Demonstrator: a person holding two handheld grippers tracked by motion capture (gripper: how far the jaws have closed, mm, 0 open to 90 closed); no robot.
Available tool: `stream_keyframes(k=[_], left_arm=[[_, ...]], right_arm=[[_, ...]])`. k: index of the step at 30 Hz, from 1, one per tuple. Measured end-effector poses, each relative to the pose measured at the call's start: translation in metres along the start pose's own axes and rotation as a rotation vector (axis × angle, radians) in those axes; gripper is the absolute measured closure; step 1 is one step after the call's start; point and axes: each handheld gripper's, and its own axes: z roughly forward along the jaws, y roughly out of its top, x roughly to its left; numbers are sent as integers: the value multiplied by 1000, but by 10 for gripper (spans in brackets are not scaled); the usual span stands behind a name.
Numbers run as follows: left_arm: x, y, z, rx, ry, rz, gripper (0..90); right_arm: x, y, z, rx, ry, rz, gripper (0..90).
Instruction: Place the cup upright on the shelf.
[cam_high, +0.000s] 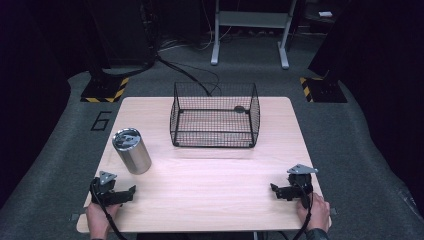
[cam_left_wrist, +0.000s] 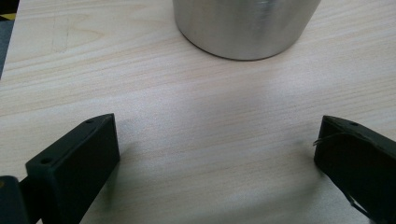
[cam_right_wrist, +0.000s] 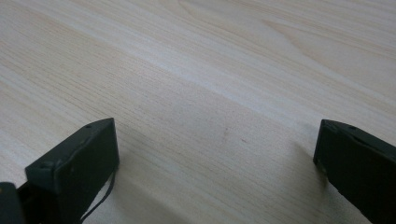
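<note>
While you are resting both grippers at the near edge of the wooden table (cam_high: 210, 200), the left gripper (cam_high: 131, 190) is sitting with its jaws spread wide and nothing between them, and the right gripper (cam_high: 274, 189) is lying the same way, well apart at the near right corner. Just beyond your left gripper the stainless steel tumbler (cam_high: 131, 151) is standing upright, lid up, its long axis vertical. It is looking rigid, smooth and probably slippery, light if empty; you are best squeezing it across the middle of its round wall. Farther back, the black wire basket (cam_high: 215, 121) is waiting open-topped at the table's far middle.
</note>
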Motion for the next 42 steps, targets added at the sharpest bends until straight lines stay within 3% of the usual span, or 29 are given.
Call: stream_keyframes(k=[11, 13, 17, 26, 37, 42], left_arm=[[0, 0, 0, -5, 2, -1, 0], [2, 1, 0, 5, -3, 18, 0], [-1, 1, 1, -8, 13, -2, 0], [-1, 2, -1, 17, 14, 5, 1], [-1, 3, -3, -9, 1, -17, 2], [-3, 13, -9, -42, -18, -29, 1]], right_arm=[[-1, 0, 0, -1, 2, -9, 0], [-1, 0, 0, 1, 2, -8, 0], [-1, 0, 0, -2, 2, -10, 0], [-1, 0, 0, -1, 2, -9, 0], [-1, 0, 0, 2, 3, -9, 0], [-1, 0, 0, 2, 3, -10, 0]])
